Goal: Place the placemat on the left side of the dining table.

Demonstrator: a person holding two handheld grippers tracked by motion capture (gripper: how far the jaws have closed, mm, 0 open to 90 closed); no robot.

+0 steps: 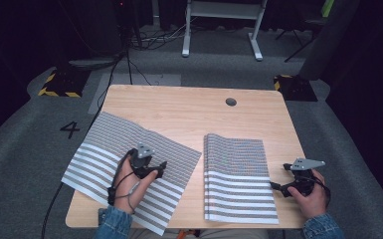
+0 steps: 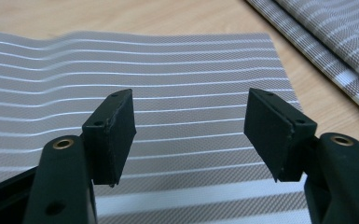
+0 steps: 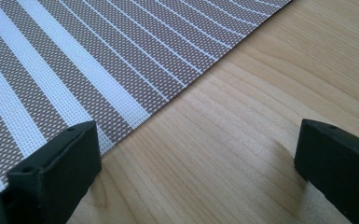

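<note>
Pale wood table (image 1: 189, 107) carries our two striped mats, the spread one (image 1: 104, 149) under our left tongs (image 1: 160, 169), jaws apart for a pinch, the folded one (image 1: 236, 174) beside our right tongs (image 1: 284, 175), spread, empty, waiting.

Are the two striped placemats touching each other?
Apart. The high view shows bare wood between the left placemat and the right placemat.
</note>
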